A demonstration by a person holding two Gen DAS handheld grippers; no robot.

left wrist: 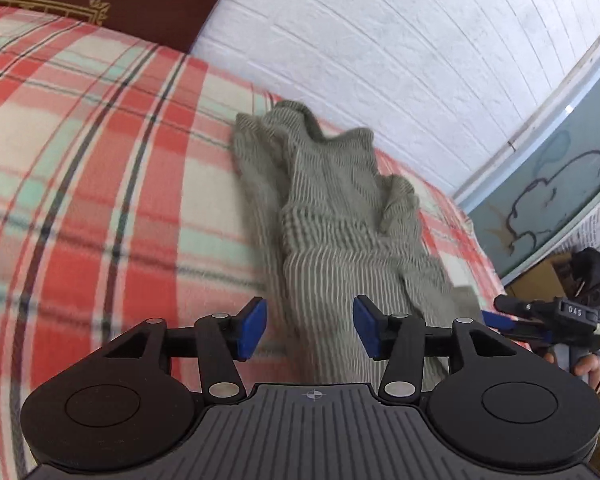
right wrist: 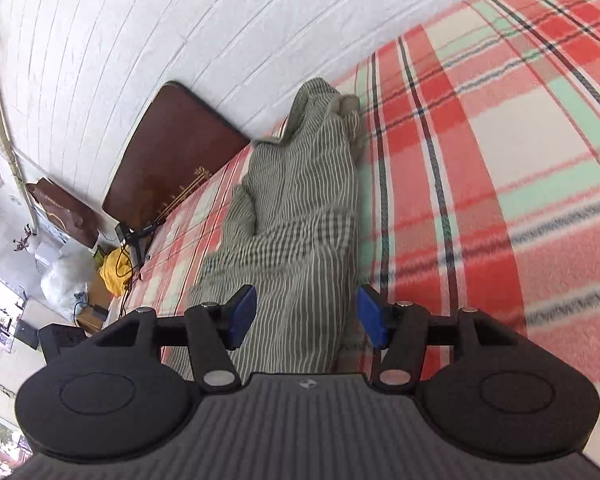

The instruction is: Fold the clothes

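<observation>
A rumpled striped green garment (left wrist: 332, 216) is lying on the plaid woolly bed (left wrist: 100, 160). The left gripper (left wrist: 310, 330) and right gripper (right wrist: 306, 318) are hovering, blue fingers (left wrist: 252, 330) spread, pinching nothing.

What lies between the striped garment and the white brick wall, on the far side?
Only a narrow strip of plaid blanket separates the striped garment from the white brick wall; the left wrist view shows it.
</observation>
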